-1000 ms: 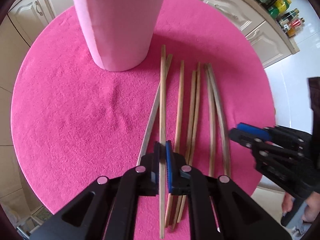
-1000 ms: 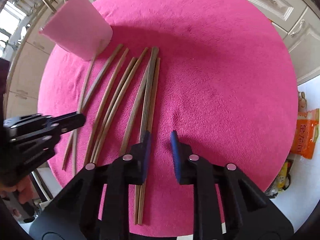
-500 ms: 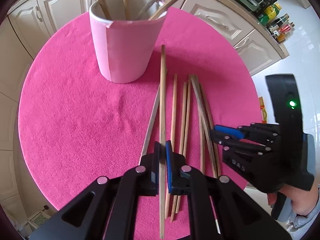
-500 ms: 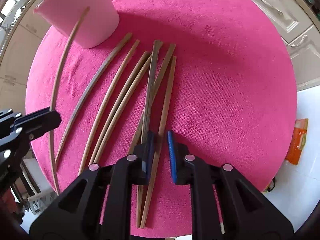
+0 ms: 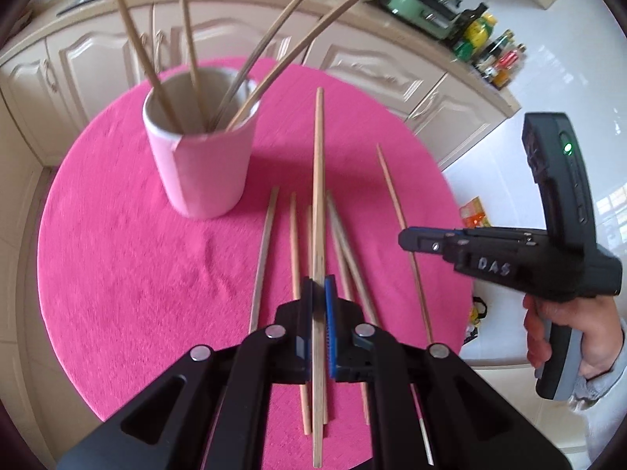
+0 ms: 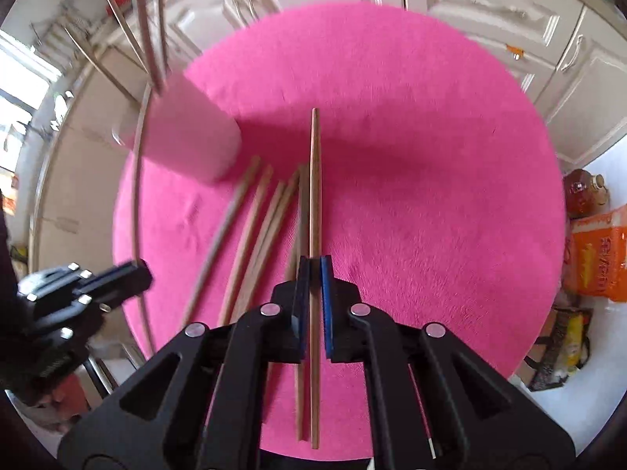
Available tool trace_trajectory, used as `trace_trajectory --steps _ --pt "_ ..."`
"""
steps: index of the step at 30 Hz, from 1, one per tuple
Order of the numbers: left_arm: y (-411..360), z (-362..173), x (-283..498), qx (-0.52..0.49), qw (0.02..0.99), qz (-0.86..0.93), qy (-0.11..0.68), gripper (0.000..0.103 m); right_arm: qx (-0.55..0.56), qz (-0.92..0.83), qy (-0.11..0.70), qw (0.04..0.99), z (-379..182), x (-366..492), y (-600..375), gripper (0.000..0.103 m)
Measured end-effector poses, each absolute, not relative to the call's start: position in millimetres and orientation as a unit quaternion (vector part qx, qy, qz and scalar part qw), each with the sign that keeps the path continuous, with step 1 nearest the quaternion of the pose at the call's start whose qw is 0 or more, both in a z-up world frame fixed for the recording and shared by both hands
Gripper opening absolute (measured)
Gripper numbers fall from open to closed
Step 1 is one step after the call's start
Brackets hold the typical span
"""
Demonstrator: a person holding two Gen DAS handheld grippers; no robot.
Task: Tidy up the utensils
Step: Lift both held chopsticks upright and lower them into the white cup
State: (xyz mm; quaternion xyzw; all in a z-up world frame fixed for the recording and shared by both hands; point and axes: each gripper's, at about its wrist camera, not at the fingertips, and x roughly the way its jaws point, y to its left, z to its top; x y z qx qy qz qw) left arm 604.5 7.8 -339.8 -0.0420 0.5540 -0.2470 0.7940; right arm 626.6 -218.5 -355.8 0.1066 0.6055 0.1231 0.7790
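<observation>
A pink cup (image 5: 203, 172) holding several chopsticks stands at the back left of the round table's pink cloth (image 5: 117, 254). My left gripper (image 5: 318, 286) is shut on a long wooden chopstick (image 5: 318, 180), held above the cloth and pointing away. Several loose chopsticks (image 5: 292, 235) lie below it. My right gripper (image 6: 314, 270) has its jaws closing tight on another chopstick (image 6: 314, 180), its pads pressing on it, lifted over the loose chopsticks (image 6: 243, 235). The right wrist view shows the cup (image 6: 184, 137) at upper left and the left gripper (image 6: 133, 274) at lower left.
Cream kitchen cabinets (image 5: 98, 58) ring the table on the far side. Bottles (image 5: 490, 51) stand on the counter at the upper right. An orange packet (image 6: 595, 254) and bags lie on the floor to the right of the table. A person's hand (image 5: 560, 333) holds the right gripper's handle.
Both grippers have risen from the cloth. The right jaws closed on a chopstick and lifted it. The left chopstick came up further, and the cup's open top now shows.
</observation>
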Motion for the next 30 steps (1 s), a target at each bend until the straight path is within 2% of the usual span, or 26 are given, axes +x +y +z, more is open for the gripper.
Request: trace_trajectory --steps 10,16,30 --pt "19 -280 597 -0.075 0.843 -0.284 0.45 0.006 0.19 0.162 0.491 0.835 -283 635 -220 0.006" --pt "42 -251 611 -0.097 0.883 -0.251 0.383 0.006 0.186 0.2 0.408 0.871 -239 647 -198 0.006" --pt "74 -234 674 -0.139 0.932 -0.174 0.286 0.006 0.171 0.232 0.318 0.903 -226 697 -142 0.006"
